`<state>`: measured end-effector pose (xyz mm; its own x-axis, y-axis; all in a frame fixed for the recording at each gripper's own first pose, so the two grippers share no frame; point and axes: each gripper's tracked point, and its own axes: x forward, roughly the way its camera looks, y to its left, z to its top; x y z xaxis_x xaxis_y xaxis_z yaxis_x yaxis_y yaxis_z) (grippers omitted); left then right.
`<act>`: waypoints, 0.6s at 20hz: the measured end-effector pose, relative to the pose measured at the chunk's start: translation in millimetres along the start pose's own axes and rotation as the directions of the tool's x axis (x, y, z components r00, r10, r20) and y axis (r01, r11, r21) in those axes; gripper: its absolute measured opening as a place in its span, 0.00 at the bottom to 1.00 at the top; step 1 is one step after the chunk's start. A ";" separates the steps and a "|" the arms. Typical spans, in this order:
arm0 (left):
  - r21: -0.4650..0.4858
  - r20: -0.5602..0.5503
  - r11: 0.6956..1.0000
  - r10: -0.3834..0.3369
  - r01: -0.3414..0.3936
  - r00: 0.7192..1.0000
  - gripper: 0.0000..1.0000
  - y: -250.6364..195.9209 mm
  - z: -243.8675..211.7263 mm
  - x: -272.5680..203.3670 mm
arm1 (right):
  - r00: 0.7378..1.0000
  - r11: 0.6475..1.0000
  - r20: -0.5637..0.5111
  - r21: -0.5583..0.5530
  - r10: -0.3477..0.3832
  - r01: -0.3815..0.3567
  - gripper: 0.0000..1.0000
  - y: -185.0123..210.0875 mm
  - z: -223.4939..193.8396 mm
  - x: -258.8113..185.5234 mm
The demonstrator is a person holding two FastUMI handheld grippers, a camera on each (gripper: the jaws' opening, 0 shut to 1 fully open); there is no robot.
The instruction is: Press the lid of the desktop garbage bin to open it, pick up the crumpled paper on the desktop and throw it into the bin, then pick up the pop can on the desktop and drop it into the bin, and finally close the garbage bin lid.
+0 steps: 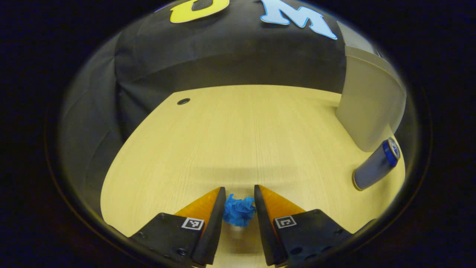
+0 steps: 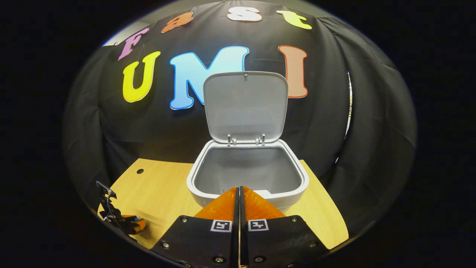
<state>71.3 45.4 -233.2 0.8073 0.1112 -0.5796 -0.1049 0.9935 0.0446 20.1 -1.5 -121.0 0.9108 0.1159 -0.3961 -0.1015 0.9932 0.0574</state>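
Left gripper: jaws parted, crumpled blue paper ball sits between them on the light wood-grain worktop. Paper touches or nearly touches both fingers; can't tell whether they actually press on it. Ball is roughly round, no clear long axis.

Blue-and-grey pop can lies on its side near the worktop's right edge in the left gripper view, long axis diagonal, blue-rimmed top end pointing up-right toward the bin. It lies just beside the grey plastic desktop bin, whose wall is cut off at the frame edge there.

Right gripper: jaws clenched together, nothing between them, just in front of the bin's near rim. White-grey hinged lid stands upright at the back, bin mouth fully exposed; the bottom is out of sight.

Open room: wide bare worktop ahead of the left gripper, small dark round hole near the far left corner. In the right gripper view the left gripper appears low left, small and dark, detail hard to make out.
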 end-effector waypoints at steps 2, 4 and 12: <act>0.007 0.030 1.000 -0.010 0.009 1.000 0.54 -9.7 44.3 -9.7 | 1.000 1.000 -0.011 0.004 0.007 -0.006 0.01 0.2 -6.4 -2.3; 0.014 0.064 1.000 -0.024 0.023 0.998 0.55 -17.0 58.4 -20.9 | 1.000 1.000 -0.013 0.002 0.009 -0.009 0.01 -0.3 -9.7 -6.1; 0.073 0.254 0.995 -0.088 0.072 0.963 0.55 -51.9 167.5 -61.8 | 1.000 1.000 -0.007 0.020 0.004 -0.004 0.01 -9.1 -20.1 -19.6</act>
<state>124.0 -8.8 -63.4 0.9344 0.0259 -0.3554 -0.0041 0.9981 0.0618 -4.9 -12.6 -132.2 0.9074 0.1205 -0.4025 -0.0975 0.9922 0.0771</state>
